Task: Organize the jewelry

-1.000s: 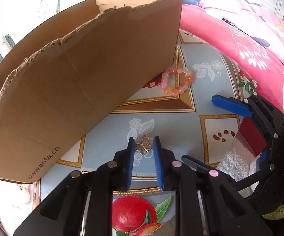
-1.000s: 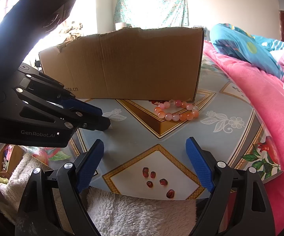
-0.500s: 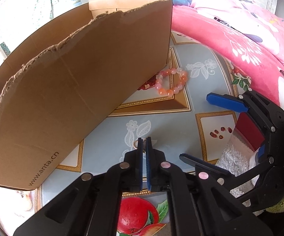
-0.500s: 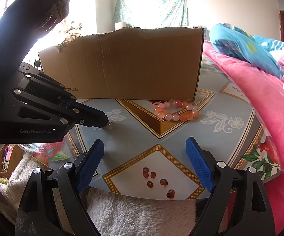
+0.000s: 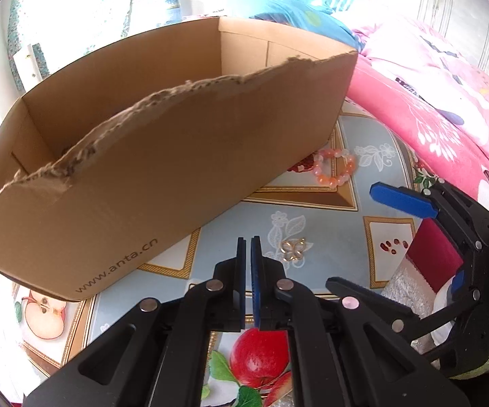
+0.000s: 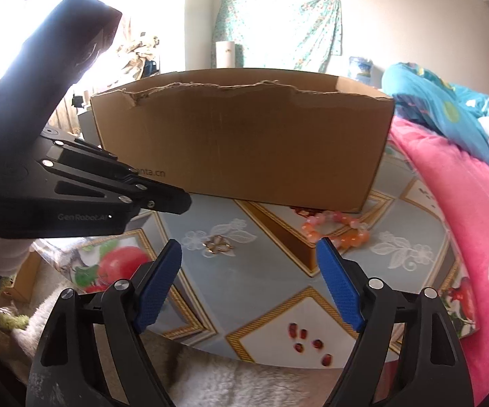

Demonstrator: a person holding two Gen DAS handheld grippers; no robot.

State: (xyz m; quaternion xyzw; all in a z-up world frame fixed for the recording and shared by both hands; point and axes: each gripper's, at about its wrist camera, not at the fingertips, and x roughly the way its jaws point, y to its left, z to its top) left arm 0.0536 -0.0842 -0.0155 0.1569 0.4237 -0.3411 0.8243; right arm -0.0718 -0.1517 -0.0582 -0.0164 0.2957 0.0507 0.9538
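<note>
Since a second ago the left gripper has closed over the gold butterfly charm and lifted away without it: its blue pads now sit together with nothing between them, raised off the counter, while the charm lies flat on the pale blue flower print just beside the fingertips. From the right wrist view the same charm rests in the open, below and ahead of the closed left gripper. I judge this a missed pinch; the piece is thin and lies flush with the slick patterned cloth, so the pads likely slid over it. The grasp will need repeating, perhaps with the tips lower and steeper.

Beyond the charm, the pink and orange bead bracelet lies against the near right corner of the cardboard box, which stands open-topped with a torn front rim along the far side of the counter. No jewelry can be seen inside it from here, so little of the sorting appears done.

Nearer the front edge, the right gripper hovers with its jaws apart and empty; they have just been closing a little. A pink quilt borders the counter's right edge.
</note>
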